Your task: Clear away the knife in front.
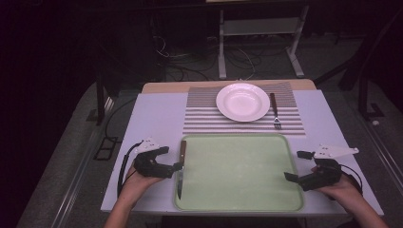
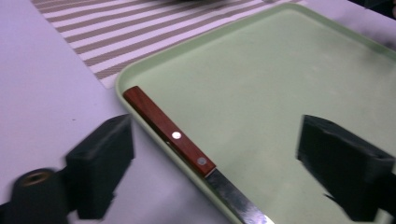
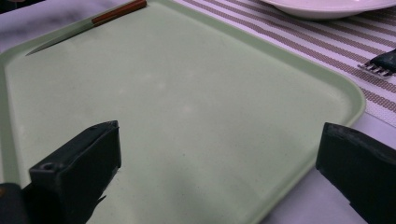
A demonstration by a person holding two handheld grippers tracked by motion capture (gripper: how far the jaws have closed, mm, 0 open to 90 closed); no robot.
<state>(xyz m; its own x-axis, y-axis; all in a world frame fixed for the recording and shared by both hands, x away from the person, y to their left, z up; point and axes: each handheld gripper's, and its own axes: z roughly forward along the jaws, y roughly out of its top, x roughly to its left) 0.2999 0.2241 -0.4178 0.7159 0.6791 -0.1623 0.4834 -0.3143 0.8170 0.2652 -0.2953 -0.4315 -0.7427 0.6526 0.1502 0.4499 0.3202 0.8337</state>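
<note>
Along the left edge of the pale green plastic tray (image 1: 237,199) lies a wooden-handled steel knife (image 1: 181,166). The left gripper (image 1: 177,167) stands released, jaws either side of the knife's handle. The right gripper (image 1: 294,166) hangs released at the tray's right edge.

Knife (image 1: 181,164) on tray (image 1: 247,190) left rim; plate (image 1: 243,101) behind.

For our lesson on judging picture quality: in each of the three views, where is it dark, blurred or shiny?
High view: dim all round the lit table; the plate is the brightest thing. Left gripper view: the near jaws are smeared with blur, while the knife is fairly sharp, its blade catching light. Right gripper view: soft pale sheen on the tray; the fork is cut off at the edge.
</note>
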